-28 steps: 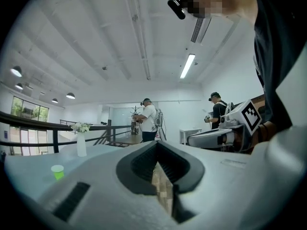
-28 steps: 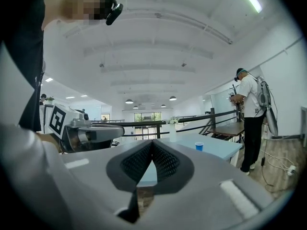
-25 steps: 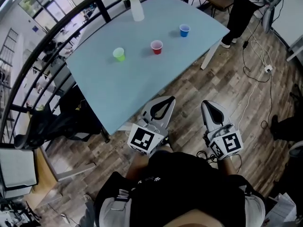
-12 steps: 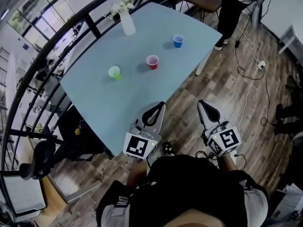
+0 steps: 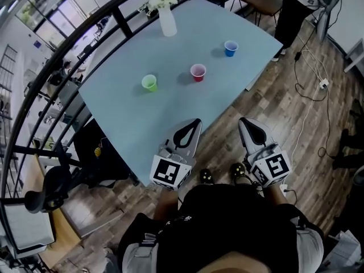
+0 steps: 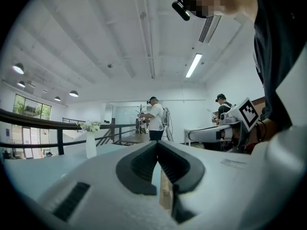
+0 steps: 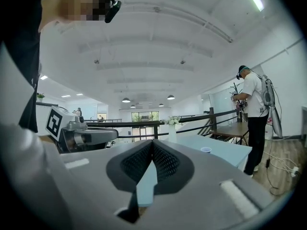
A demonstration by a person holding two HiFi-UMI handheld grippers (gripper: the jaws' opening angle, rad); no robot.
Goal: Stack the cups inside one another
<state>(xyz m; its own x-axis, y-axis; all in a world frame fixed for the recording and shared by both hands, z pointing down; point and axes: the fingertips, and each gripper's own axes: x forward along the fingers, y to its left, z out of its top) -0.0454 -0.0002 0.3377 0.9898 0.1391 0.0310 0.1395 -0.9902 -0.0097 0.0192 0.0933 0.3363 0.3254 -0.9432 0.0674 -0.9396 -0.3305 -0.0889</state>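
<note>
I have both grippers clenched on nothing: left gripper (image 5: 195,123) at the near edge of the surface (image 5: 142,118), right gripper (image 5: 243,121) over the floor (image 5: 273,101). Ahead, the cups stand apart: green cup (image 5: 149,83) at eleven o'clock, red cup (image 5: 198,72) at twelve, blue cup (image 5: 230,48) at one.

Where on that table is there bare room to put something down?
The broad near strip of the pale blue table, between its front edge and the green plastic cup, red plastic cup and blue plastic cup, is bare. Crowded: the cups' line and the white flower vase behind.
</note>
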